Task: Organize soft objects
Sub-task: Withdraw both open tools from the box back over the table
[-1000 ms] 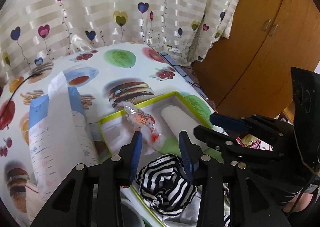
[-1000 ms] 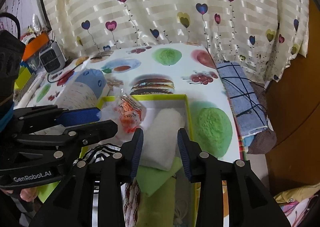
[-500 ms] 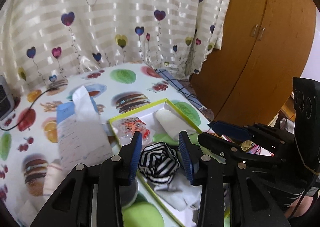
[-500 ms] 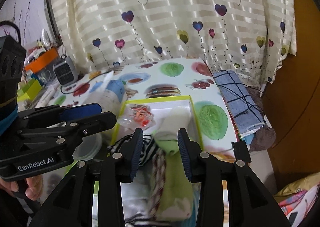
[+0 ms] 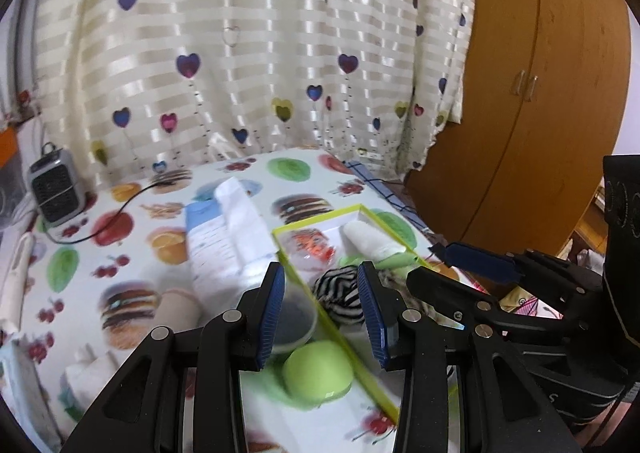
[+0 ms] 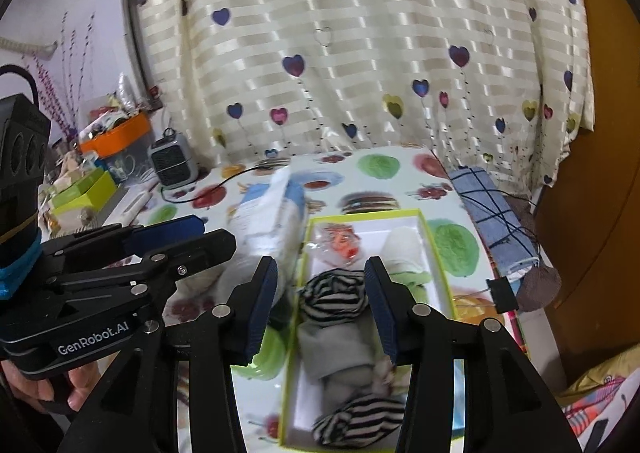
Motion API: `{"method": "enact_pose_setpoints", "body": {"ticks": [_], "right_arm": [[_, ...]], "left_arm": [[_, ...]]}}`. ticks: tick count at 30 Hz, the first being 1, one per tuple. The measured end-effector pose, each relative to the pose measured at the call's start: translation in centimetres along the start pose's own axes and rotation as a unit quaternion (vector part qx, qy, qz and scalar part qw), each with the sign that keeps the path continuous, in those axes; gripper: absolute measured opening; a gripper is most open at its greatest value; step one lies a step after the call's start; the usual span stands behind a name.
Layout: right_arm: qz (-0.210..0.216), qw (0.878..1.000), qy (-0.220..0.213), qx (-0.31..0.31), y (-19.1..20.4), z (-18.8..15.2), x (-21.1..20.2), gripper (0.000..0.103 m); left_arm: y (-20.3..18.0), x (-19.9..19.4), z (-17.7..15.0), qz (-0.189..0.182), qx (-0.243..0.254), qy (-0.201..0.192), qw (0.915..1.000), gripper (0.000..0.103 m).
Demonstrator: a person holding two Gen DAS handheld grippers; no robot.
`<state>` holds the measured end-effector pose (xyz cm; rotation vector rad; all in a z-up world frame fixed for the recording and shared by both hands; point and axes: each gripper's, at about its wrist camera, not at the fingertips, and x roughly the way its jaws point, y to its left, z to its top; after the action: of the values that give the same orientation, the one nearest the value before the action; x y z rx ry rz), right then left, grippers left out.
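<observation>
Both my tongs hover spread and empty above the sock box on the counter.

My left tongs hold nothing, and my right tongs have just been opening with nothing pinched either. The yellow-edged box lies at the counter's near right. Only my right view looks down its whole length: two striped sock bundles, one mid-box and one at six o'clock, a grey sock between them, a white roll at one o'clock and a clear packet at eleven. My left view catches just one striped bundle, but shows the green ball and dark-bottomed cup outside the box, plus one tissue pack and one small heater at ten o'clock.
</observation>
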<state>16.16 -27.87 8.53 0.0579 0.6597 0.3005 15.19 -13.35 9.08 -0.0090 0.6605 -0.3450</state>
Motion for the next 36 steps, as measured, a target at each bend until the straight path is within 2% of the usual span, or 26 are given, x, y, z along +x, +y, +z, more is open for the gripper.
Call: {"method": "enact_pose_setpoints", "body": {"ticks": [6,15,36], "right_arm": [[0.013,1.000,-0.005,-0.024,2.5,-0.9,-0.7,0.047],[0.027,0.998,-0.001,-0.048,5.1,-1.8,-0.8,0.047],[0.047,0.996,0.034,-0.069,7.8,-3.6,0.5,0.047]], "left_arm": [[1.1,-2.4,-1.4,0.020,-0.009,-0.013,0.9997,0.037],[2.7,-4.0,-3.2,0.042,-0.027,-0.013,0.9987,0.037],[5.0,-4.7,-6.6,0.063,-0.065,0.007,0.9959,0.037]]}}
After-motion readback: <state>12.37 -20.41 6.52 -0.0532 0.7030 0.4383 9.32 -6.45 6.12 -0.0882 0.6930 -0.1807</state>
